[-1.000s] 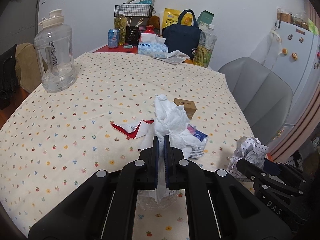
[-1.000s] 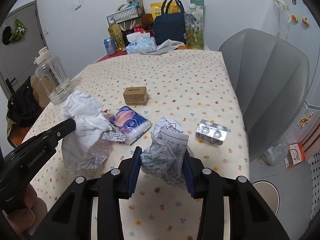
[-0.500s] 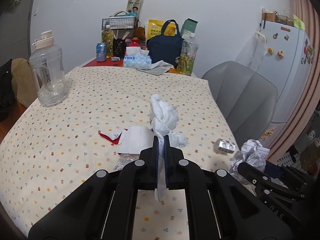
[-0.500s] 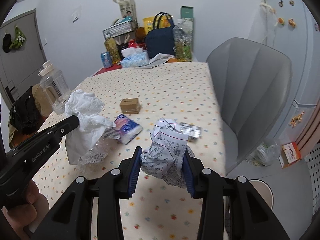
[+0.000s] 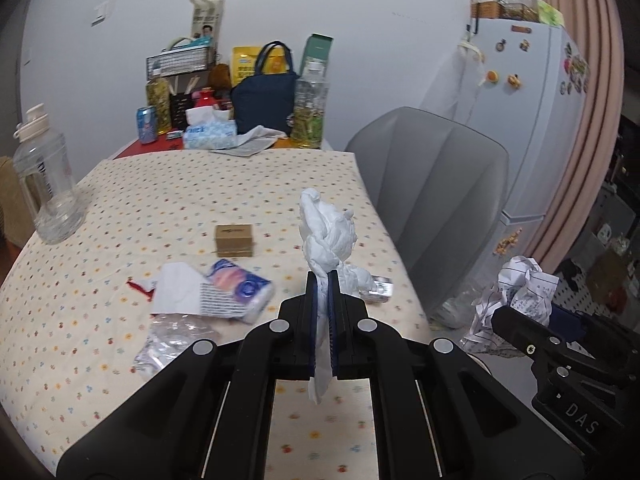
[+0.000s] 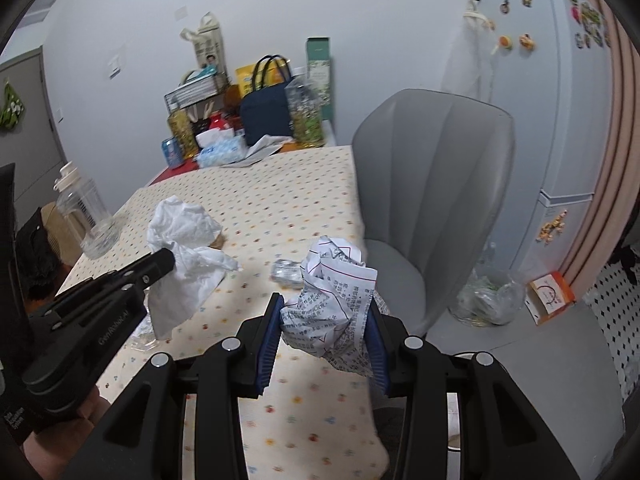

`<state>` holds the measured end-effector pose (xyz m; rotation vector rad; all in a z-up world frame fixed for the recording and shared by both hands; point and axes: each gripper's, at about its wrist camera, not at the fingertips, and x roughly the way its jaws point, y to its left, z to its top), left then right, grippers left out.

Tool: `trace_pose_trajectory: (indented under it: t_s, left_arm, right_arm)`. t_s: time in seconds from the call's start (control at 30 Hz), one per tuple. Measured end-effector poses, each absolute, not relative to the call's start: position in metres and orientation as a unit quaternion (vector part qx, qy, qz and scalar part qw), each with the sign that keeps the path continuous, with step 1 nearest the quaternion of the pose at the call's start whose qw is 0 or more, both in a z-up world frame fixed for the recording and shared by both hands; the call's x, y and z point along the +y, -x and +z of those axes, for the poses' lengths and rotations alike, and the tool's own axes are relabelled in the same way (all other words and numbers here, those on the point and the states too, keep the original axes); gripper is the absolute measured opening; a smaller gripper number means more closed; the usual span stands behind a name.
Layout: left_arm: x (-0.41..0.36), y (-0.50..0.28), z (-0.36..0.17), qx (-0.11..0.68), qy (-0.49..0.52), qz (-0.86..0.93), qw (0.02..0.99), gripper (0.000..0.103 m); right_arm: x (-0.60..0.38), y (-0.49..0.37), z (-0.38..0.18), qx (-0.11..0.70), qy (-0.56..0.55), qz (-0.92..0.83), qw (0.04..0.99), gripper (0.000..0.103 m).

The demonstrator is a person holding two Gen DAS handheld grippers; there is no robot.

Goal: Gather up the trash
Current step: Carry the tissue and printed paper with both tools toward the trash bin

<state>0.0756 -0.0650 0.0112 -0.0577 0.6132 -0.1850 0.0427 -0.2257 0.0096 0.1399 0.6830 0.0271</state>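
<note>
My left gripper [image 5: 323, 280] is shut on a crumpled white tissue [image 5: 328, 236] and holds it above the table's right side; it also shows in the right wrist view [image 6: 180, 240]. My right gripper [image 6: 325, 312] is shut on a crumpled printed paper ball [image 6: 334, 296], held past the table's right edge; the ball shows in the left wrist view [image 5: 516, 292]. On the flowered tablecloth [image 5: 160, 200] lie a blue-pink wrapper [image 5: 236, 292], a white-red paper [image 5: 176, 288], clear plastic film [image 5: 168, 340], a silver blister pack [image 5: 380, 290] and a small brown box [image 5: 234, 240].
A grey chair [image 6: 432, 184] stands right of the table. On the floor beside it are a clear plastic bag of rubbish [image 6: 486, 300] and an orange box [image 6: 550, 296]. A water jug [image 5: 44, 180] stands at the table's left. Bags, bottles and a tissue box [image 5: 210, 134] crowd the far end. A fridge [image 5: 532, 120] stands right.
Both grippers have risen and swung to the right with their loads, away from the table's middle toward the chair and floor. The wrapper and box are uncovered in the left view.
</note>
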Motion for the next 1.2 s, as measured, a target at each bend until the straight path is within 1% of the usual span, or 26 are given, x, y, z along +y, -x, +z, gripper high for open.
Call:
trace_pose_trajectory:
  t_s: [0.23,0.5,0.93,1.2]
  left_arm:
    - [-0.120,-0.078,0.011,0.305,-0.002,-0.129,0.943,0.006]
    - [-0.182,-0.084,-0.003,0.321,-0.040,-0.165,0.932,0.006]
    - [-0.284,-0.097,-0.037,0.353,-0.099,-0.217,0.905,0.006]
    - [-0.323,-0.109,-0.059,0.371,-0.122,-0.230,0.891,0.006]
  right_arm:
    - [-0.273,-0.033,0.005,0.330,-0.099,-0.018,0.939,0.039]
    - [-0.324,-0.026,-0.011,0.333,-0.130,-0.056,0.932,0.039]
    - [-0.418,-0.016,-0.056,0.353,-0.191,-0.126,0.907,0.040]
    - [-0.459,-0.018,-0.086,0.367,-0.218,-0.153,0.891,0.040]
